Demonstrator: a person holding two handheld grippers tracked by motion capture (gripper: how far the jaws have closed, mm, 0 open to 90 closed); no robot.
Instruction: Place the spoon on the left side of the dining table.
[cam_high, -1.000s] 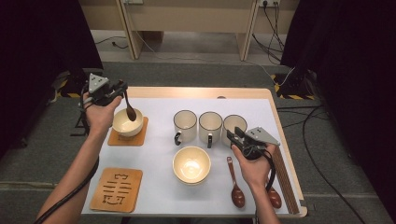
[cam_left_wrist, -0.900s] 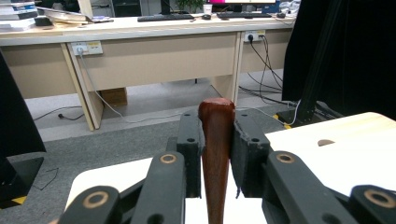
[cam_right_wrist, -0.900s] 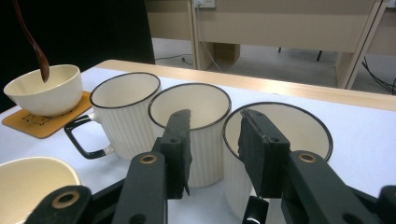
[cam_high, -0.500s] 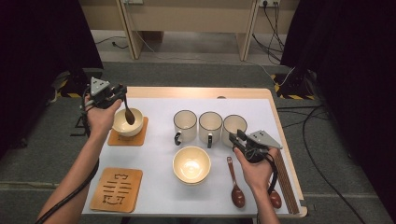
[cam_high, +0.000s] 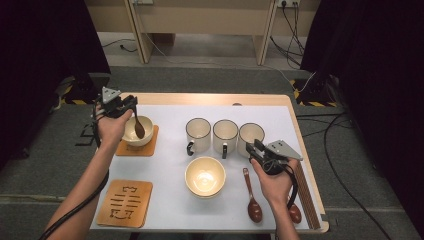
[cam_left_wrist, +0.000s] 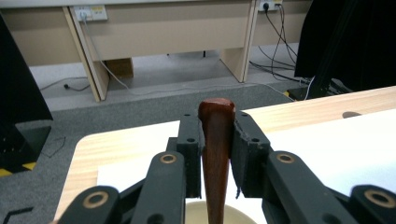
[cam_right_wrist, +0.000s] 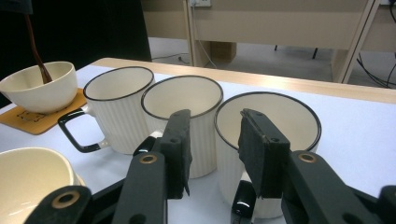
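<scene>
A: Nearest us, the right gripper (cam_high: 256, 152) hangs just short of the third mug (cam_right_wrist: 268, 126), jaws apart and empty.

B: And farther off?

A: The left gripper (cam_high: 131, 106) has its jaws clamped on a spoon (cam_high: 138, 126), handle up, head down inside the bowl (cam_high: 131, 134) on the coaster (cam_high: 150, 146).

B: What might go wrong?

A: I'd guess a tilted release. Let go with the handle leaning, and the spoon could tip over the rim onto the table (cam_high: 165, 170), or nudge the bowl off its coaster.
</scene>
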